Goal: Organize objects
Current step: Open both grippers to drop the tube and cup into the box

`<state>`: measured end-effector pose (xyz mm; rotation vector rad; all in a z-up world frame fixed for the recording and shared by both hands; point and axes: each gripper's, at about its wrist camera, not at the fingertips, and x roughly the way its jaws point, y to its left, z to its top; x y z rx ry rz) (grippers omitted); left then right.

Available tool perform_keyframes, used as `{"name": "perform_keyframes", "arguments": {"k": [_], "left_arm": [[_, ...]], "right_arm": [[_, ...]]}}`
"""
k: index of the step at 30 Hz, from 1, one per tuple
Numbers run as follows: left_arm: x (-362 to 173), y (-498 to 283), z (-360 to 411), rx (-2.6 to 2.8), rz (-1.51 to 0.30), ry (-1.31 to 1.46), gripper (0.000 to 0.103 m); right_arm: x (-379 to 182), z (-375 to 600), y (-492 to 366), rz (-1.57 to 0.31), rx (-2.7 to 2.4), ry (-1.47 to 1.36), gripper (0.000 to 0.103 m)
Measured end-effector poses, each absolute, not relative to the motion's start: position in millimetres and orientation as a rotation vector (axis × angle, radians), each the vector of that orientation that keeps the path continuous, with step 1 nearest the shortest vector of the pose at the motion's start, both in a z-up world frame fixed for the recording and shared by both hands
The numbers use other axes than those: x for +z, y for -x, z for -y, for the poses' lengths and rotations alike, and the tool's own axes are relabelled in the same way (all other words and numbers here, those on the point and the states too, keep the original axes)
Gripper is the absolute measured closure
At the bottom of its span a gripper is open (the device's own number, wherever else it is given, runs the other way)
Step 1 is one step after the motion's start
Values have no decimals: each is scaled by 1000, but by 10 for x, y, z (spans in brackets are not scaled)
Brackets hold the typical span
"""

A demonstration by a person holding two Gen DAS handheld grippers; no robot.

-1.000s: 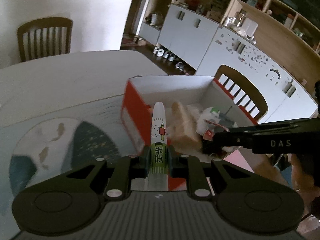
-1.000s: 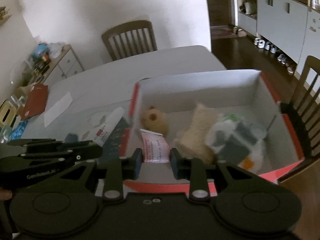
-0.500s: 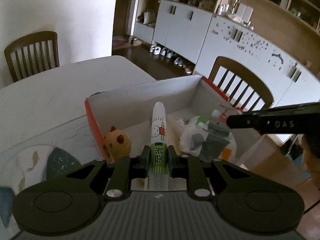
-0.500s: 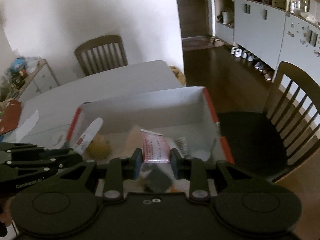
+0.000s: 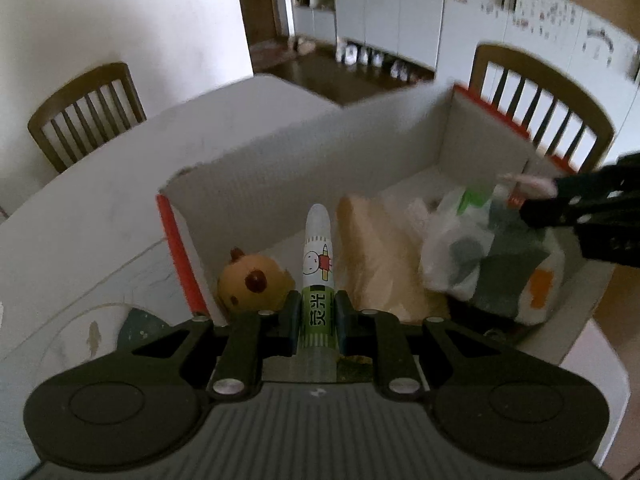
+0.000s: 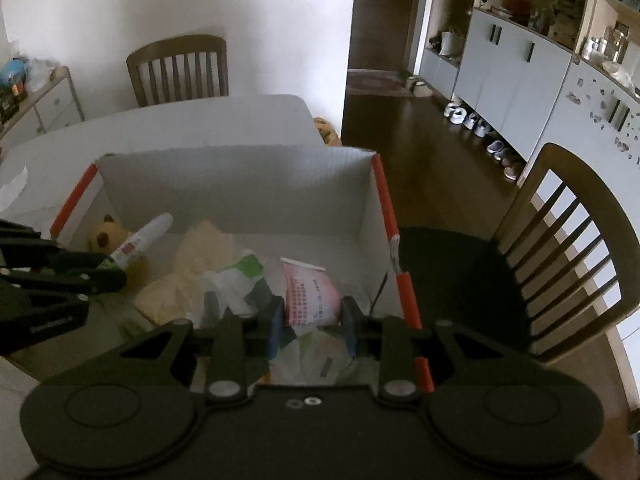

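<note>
Left gripper [image 5: 316,312] jaws clamp a glue stick [image 5: 317,264] at frame centre, over the box [image 5: 304,168] — right gripper [image 6: 311,320] jaws pinch a pink packet [image 6: 312,296] above the box's lower right.
</note>
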<state>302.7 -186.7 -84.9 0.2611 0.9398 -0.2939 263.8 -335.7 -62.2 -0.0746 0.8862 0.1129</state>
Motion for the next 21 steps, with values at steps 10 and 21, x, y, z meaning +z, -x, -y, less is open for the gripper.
{"name": "perform_keyframes", "arguments": {"k": [10, 21], "left_arm": [[-908, -3060, 1909, -278, -974, -290, 86], [-774, -2920, 1856, -300, -930, -206, 84]], "right_arm": [[-628, 3513, -2625, -904, 168, 28, 73], [-569, 3650, -2494, -913, 187, -6, 70]]}}
